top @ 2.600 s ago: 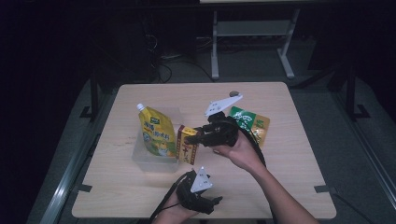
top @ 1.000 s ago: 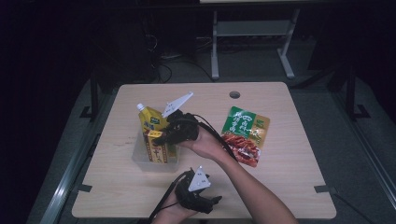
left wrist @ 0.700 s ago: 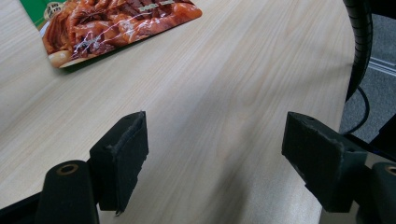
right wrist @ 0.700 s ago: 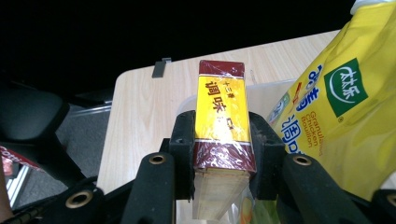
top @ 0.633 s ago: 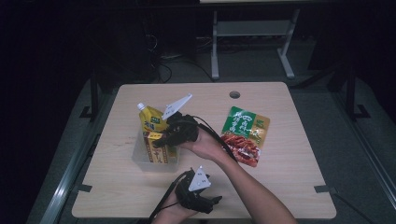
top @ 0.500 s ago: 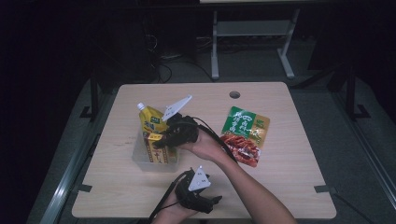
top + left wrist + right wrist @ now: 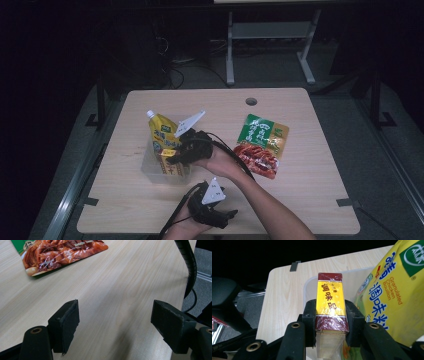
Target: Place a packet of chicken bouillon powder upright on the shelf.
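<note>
Jaws first: on my right gripper (image 7: pixel 329 322) both pads are pressed flat against the sides of the yellow and maroon box (image 7: pixel 330 307), so I have a firm hold on it, and on my left gripper (image 7: pixel 115 327) they stand wide apart with nothing but bare wood between them.

From largest down, I see the table (image 7: pixel 310 200), then the clear tub (image 7: pixel 150 167) near its left side, then the yellow pouch (image 7: pixel 162 135) standing upright in that tub with its spout at the top. In the high view the box sits just in front of the pouch, its lower end inside the tub, touching or nearly touching the pouch on its right in the right gripper view.

Compared with the earliest picture, my right gripper (image 7: pixel 172 155) has carried the box from beside the green and red packet (image 7: pixel 262 145) across to the tub; over the last second I see hardly any change. My left gripper (image 7: pixel 220 215) has stayed at the near edge of the table. The packet lies flat where it was, well apart from the tub.

For room: the tub wall curves just beyond the far end of the box, and the strip of tub left of the box looks free. Between tub and packet the wood is open, apart from my right forearm and the cable crossing it
</note>
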Tool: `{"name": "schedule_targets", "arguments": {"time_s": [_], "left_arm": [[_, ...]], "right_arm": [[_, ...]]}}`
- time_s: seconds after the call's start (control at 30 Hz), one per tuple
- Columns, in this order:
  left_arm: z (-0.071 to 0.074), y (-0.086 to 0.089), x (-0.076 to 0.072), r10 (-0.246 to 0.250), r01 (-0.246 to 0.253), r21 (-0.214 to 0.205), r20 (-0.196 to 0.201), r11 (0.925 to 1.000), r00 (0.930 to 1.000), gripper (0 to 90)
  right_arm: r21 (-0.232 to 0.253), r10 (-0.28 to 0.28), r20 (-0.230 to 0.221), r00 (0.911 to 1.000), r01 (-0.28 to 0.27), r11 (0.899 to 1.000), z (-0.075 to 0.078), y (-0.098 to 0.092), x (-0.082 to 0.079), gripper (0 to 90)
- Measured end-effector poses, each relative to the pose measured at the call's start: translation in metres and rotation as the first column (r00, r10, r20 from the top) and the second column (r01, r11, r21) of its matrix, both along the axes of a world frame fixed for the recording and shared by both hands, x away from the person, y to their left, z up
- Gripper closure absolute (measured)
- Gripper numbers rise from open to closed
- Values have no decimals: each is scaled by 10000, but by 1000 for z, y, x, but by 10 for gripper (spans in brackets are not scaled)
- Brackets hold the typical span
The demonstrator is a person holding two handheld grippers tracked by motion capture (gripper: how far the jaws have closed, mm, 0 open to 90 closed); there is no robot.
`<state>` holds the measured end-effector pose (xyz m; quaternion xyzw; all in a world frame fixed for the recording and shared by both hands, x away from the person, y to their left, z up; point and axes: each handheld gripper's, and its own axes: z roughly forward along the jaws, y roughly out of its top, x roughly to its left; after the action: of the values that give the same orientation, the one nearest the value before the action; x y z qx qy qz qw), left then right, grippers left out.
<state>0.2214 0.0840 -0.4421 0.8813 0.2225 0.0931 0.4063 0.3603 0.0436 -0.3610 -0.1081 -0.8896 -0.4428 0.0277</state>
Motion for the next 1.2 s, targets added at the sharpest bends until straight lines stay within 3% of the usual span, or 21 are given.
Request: {"name": "schedule_targets", "arguments": {"time_s": [0.5,1.2], "left_arm": [[0,0,0,40,-40,-40,-1,10000,10000,224],[1,1,1,36,-36,-47,4,10000,10000,224]], "right_arm": [[-219,65,-53,10000,-66,9997,-5,0,-2,625],[325,-20,-106,9999,23,9995,8,-17,-7,566]]}}
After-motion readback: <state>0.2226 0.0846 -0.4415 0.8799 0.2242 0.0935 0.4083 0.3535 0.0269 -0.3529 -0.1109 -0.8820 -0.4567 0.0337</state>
